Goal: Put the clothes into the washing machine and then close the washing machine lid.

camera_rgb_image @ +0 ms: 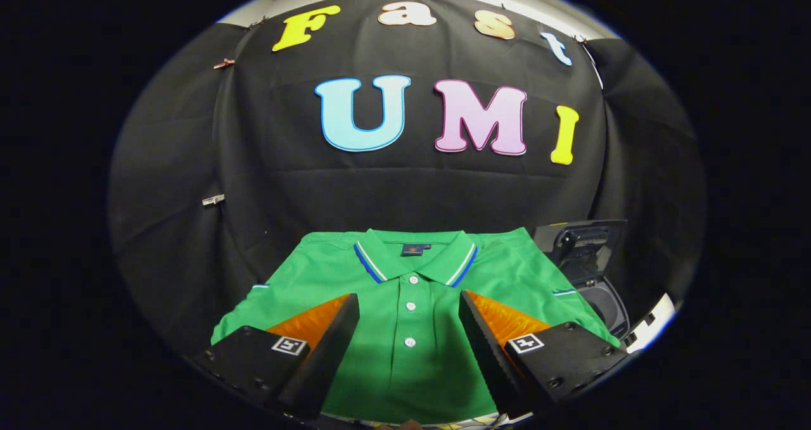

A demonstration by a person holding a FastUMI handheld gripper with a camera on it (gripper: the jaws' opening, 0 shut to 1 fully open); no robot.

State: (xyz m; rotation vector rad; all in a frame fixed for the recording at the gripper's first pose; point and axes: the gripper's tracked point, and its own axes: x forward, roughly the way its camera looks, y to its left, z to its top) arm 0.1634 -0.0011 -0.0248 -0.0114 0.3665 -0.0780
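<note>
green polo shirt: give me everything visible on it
The green polo shirt lies spread flat, front up, collar toward the booth wall. Knit-looking fabric; collar and sleeve cuffs have white and blue stripes; three white buttons on the placket; dark neck label. The open gripper hovers above its chest, fingers apart, not gripping. The washing machine sits beside its sleeve.

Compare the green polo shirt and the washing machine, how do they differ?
The shirt is bright green and lies flat, spread out; the washing machine is dark and rigid, lid raised. The shirt sits under the open gripper; the machine stands beside the shirt, off to one side of the fingers.
</note>
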